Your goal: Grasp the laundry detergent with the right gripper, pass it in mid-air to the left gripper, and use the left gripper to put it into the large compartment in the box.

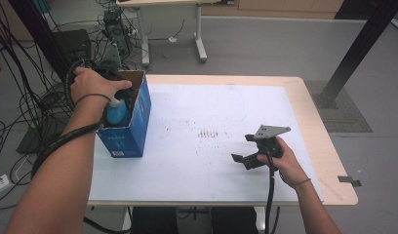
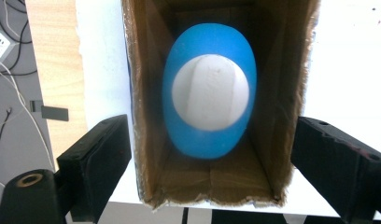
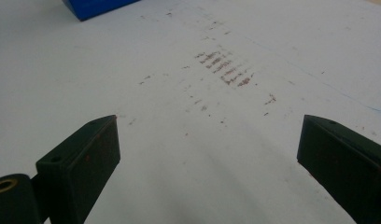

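Note:
A blue cardboard box (image 1: 133, 127) stands open-topped at the left of the white table sheet (image 1: 211, 102). Inside it, upright, is a blue bottle (image 2: 209, 135) with a white cap (image 2: 210, 91); its top also peeks out under the hand (image 1: 114, 113). My left gripper (image 2: 212, 123) hangs above the box mouth, pointing down, with its jaws wide apart and clear of the bottle. In the high view a hand covers this gripper (image 1: 123, 92). My right gripper (image 1: 243, 147) rests low over the sheet at the right, open with nothing between its fingers (image 3: 207, 121).
Brown smudges (image 1: 209, 133) mark the middle of the sheet. Black tape (image 1: 349, 180) sits at the table's right corner. Cables and equipment (image 1: 21, 107) crowd the floor at the left. A second table's legs (image 1: 199, 44) stand behind, and a black frame post (image 1: 355, 48) rises at the right.

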Action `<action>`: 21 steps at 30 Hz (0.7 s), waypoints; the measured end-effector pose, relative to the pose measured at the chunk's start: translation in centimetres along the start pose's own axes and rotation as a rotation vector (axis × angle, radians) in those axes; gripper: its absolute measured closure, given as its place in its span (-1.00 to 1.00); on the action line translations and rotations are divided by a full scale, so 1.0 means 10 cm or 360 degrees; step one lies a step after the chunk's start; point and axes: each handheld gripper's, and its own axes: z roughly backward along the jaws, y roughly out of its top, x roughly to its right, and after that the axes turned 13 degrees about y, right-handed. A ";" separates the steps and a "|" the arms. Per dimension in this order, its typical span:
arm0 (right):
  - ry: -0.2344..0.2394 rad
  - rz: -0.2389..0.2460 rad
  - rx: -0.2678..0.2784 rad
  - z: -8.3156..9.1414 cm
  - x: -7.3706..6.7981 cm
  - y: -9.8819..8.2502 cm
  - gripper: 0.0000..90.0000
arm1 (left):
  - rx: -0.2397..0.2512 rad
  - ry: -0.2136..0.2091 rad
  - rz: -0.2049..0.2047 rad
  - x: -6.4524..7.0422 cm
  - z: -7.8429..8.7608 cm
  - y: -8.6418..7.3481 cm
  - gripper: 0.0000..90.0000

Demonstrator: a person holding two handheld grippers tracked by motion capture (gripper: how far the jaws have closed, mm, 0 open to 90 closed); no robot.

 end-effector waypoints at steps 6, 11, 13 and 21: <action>0.0002 0.0002 -0.0003 -0.01 0.00 0.02 -0.87 | 0.0064 0.0003 -0.0069 0.09 0.20 -0.07 -0.84; 0.0006 -0.0006 0.0000 -0.03 0.00 0.02 -0.87 | 0.0164 0.0033 -0.0138 0.24 0.42 -0.18 -0.84; 0.0005 -0.0007 -0.0002 -0.03 0.01 0.02 -0.87 | 0.0187 0.0050 -0.0164 0.30 0.48 -0.21 -0.85; -0.0002 -0.0013 -0.0007 -0.03 0.00 0.03 -0.87 | 0.0319 0.0110 -0.0247 0.54 0.67 -0.38 -0.87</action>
